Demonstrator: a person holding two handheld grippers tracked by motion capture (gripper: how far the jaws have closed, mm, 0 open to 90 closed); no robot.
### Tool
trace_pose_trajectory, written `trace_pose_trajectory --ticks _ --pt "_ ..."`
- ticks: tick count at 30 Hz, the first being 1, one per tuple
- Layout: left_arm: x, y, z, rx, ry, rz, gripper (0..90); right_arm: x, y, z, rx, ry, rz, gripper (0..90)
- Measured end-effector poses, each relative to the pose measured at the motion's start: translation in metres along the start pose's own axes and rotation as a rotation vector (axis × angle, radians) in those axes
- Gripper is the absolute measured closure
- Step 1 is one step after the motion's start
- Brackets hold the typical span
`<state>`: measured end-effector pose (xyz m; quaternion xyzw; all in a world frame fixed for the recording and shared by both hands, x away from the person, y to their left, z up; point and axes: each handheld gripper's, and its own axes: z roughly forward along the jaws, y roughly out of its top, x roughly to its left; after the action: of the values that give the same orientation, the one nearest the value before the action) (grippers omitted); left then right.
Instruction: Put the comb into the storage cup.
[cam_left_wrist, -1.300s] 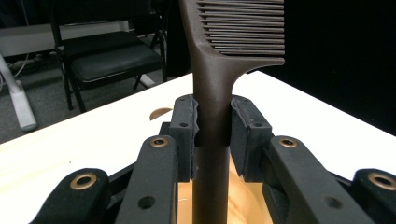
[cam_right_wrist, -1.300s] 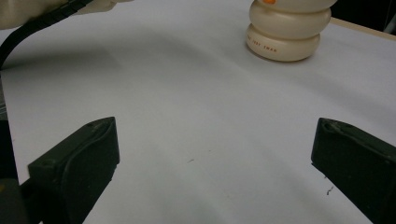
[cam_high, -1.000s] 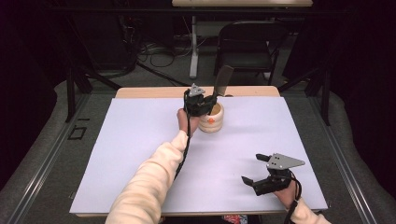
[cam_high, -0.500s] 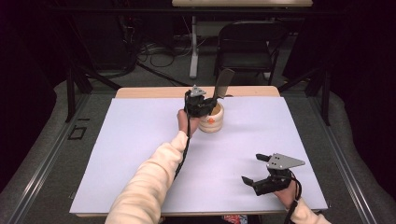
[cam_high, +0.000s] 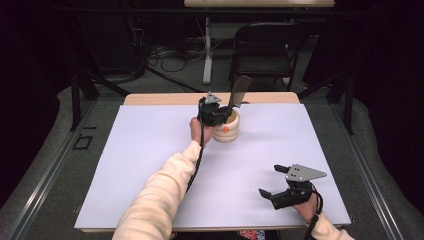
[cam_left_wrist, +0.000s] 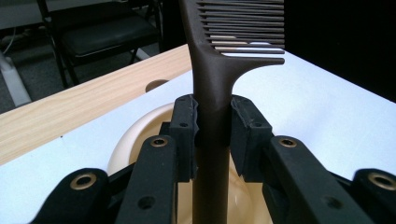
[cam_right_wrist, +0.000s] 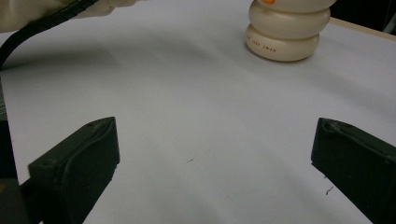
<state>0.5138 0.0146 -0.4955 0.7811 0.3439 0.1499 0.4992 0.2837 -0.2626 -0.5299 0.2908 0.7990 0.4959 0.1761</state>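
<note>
- Left claw (cam_left_wrist: 212, 135) clenched on the comb (cam_left_wrist: 219, 84) handle, upright over the cream holder (cam_high: 226, 129) at the table's (cam_high: 150, 165) far edge.
- Right claw (cam_high: 276, 180) released, idle, well apart.
- Risk: a tilted comb may tip the holder.

The comb (cam_left_wrist: 219, 93) runs off the top edge, its handle's lower end hidden below.

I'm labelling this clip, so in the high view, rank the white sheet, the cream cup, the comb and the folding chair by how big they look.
1. White sheet, by far the largest.
2. Folding chair, though it stands farther back, so its true size is unsure.
3. Cream cup and comb look about alike; the comb is partly hidden inside the cup.
</note>
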Motion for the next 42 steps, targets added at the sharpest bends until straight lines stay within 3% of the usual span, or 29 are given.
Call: trace_pose_trajectory --ticks 35,42 --pt "-0.0008 -0.0024 0.0051 0.061 0.004 0.022 72.4 0.0000 0.0000 -0.0001 -0.001 -0.001 0.000 0.7" --pt "-0.0049 -0.0005 0.0053 0.077 0.018 0.057 72.3 0.0001 0.0002 -0.0003 0.000 0.000 0.000 0.7"
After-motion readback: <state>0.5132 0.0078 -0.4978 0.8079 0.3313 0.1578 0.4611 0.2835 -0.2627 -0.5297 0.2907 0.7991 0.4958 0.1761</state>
